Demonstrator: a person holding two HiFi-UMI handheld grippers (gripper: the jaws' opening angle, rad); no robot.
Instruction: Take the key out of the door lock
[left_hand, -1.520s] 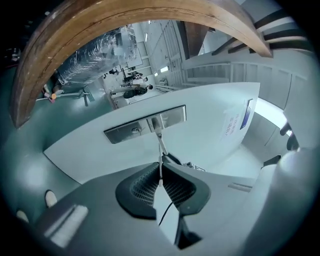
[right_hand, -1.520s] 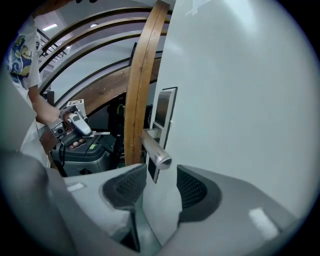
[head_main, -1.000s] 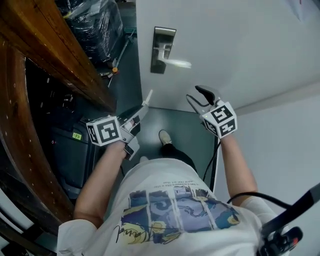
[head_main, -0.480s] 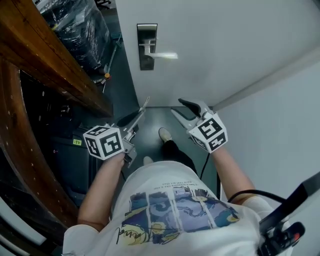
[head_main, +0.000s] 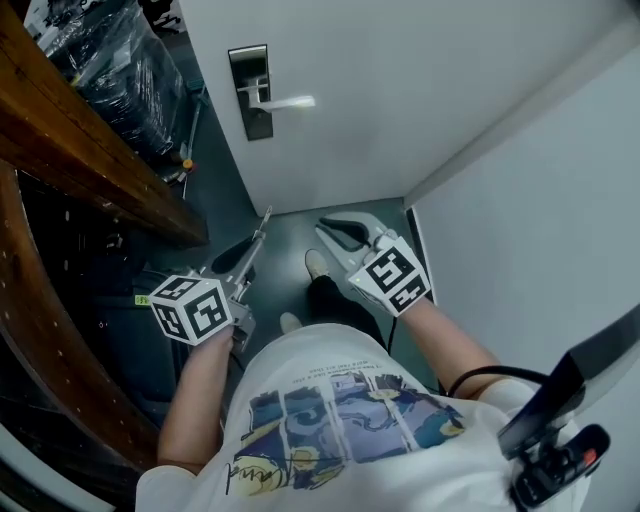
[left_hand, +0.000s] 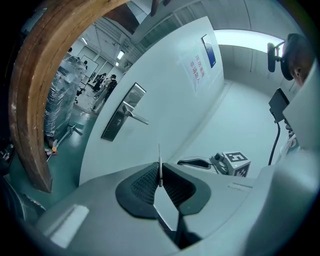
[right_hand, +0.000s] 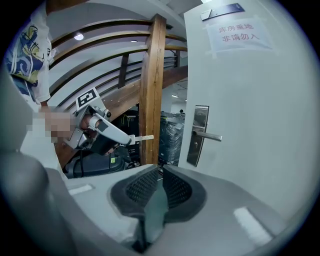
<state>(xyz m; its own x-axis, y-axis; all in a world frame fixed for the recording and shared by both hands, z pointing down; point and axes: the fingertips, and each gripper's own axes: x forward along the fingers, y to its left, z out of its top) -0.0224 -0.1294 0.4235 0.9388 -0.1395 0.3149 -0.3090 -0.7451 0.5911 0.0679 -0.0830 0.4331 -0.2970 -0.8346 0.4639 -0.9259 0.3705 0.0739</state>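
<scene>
In front of the door (head_main: 420, 90), both grippers sit farther back from the lock plate (head_main: 250, 95) than a second ago. The left gripper (left_hand: 160, 184) jaws pinch the key (left_hand: 159, 162), which is out of the lock. The right gripper (right_hand: 161, 177) jaws, wide apart before, are closing, nearly together, on nothing.

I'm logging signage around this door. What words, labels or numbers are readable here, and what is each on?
"库房重地 非请勿入": paper sign taped on the white door.
Dark plate above that sign: print too small to read.
Handwritten script on the T-shirt: not legible.
Green sticker on the dark box: too small to read.
</scene>
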